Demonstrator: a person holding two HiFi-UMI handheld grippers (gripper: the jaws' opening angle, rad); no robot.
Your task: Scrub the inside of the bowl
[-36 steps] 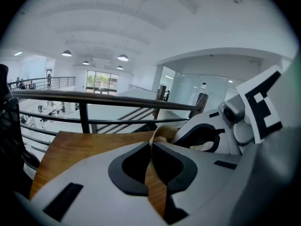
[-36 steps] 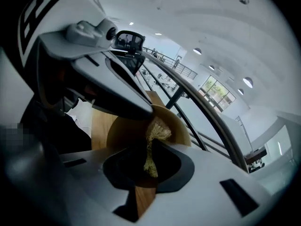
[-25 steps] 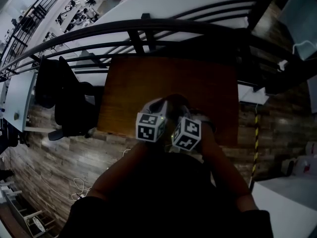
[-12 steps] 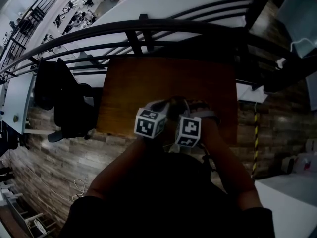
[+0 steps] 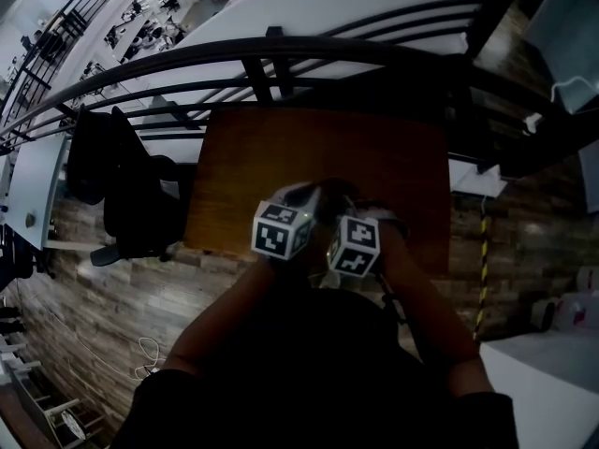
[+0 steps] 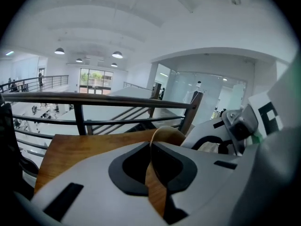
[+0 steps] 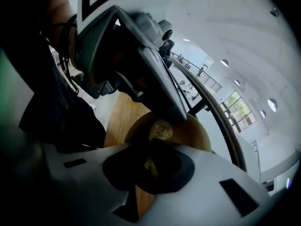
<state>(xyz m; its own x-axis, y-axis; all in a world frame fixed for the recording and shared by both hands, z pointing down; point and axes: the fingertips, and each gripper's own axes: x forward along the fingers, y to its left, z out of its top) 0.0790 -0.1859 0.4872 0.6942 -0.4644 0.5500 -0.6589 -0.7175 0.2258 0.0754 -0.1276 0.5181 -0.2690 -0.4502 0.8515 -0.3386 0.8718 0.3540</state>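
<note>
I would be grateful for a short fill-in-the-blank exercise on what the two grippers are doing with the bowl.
1. The left gripper is shut on the wooden bowl's ____.
2. The right gripper holds a scrub pad, which lies ____ the bowl.
3. Behind the table runs a dark metal ____.
Missing words: rim; inside; railing.
</note>
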